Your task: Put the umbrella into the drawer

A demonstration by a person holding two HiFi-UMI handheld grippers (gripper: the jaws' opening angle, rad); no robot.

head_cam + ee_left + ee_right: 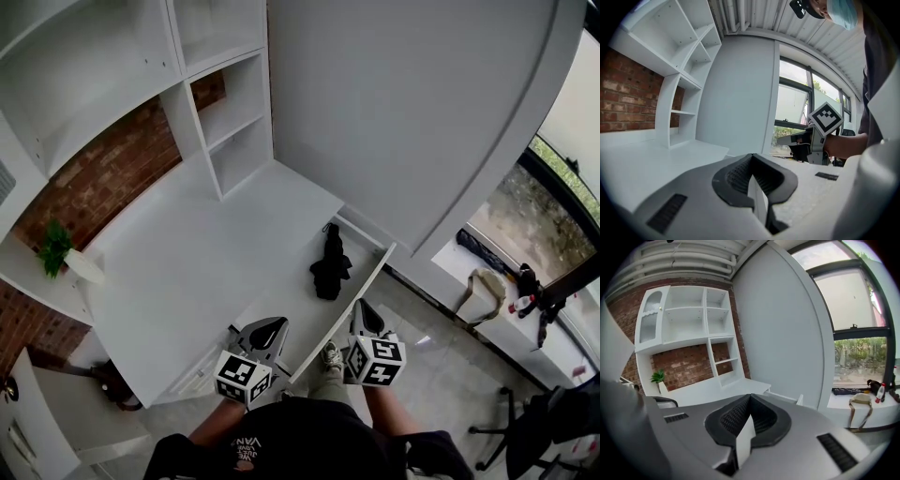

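Note:
The black folded umbrella [329, 265] lies inside what looks like a pulled-out white drawer [373, 277] at the right end of the white desk [178, 272]. Both grippers hang in front of the desk's near edge, short of the umbrella and apart from it. My left gripper [265, 336] [752, 161] is shut with nothing between its jaws. My right gripper [365, 318] [749, 401] is also shut and empty, near the drawer's front corner. The left gripper view shows the right gripper's marker cube [826, 119] held by a hand. Neither gripper view shows the umbrella.
White shelving [234, 112] stands on the desk's far side against a brick wall. A potted plant [56, 246] sits at the desk's left end. A tall white panel [403, 112] rises behind the drawer. A windowsill with a bag [483, 286] and an office chair [530, 422] are at the right.

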